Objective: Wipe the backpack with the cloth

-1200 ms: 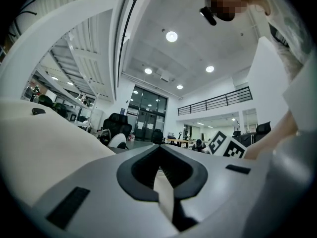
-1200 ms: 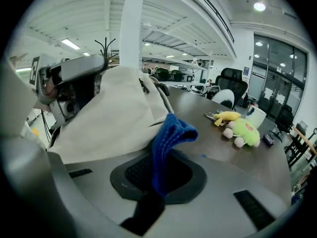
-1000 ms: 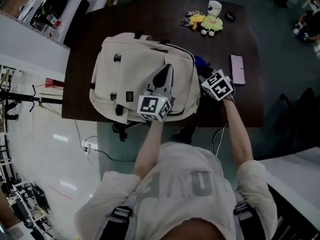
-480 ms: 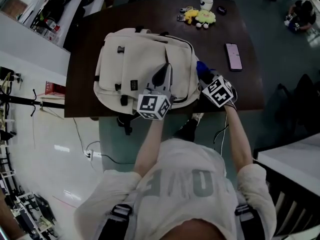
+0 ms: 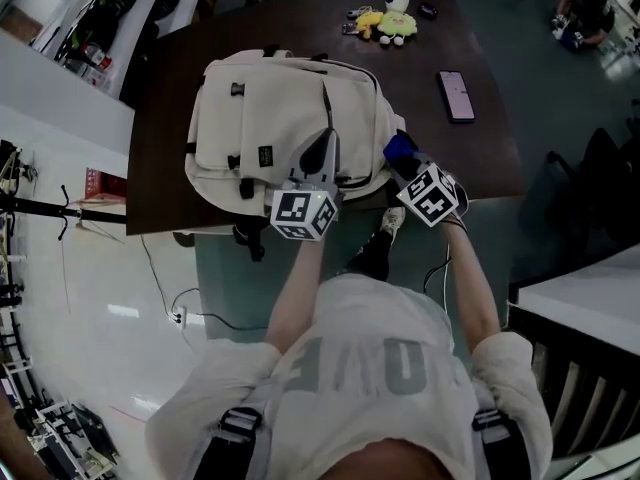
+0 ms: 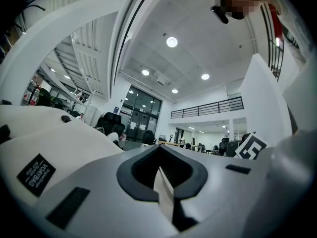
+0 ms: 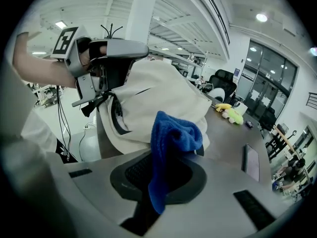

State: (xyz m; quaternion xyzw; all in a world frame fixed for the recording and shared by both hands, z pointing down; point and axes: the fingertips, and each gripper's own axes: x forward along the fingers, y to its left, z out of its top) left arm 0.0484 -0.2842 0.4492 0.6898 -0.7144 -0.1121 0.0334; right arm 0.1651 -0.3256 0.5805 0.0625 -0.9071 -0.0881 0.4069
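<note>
Two grippers, both clamped

My left gripper pinches a thin cream strip of the backpack, which lies on the table beneath those fingers. My right gripper grasps the blue cloth, its fingers just beside the backpack's right flank.

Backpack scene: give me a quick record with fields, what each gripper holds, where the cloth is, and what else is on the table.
backpack: cream, lying flat on the dark table
left gripper: shut on a fold of backpack fabric
right gripper: shut on the blue cloth
cloth position: by the backpack's right edge; contact unclear
other items: phone, yellow plush toy
</note>
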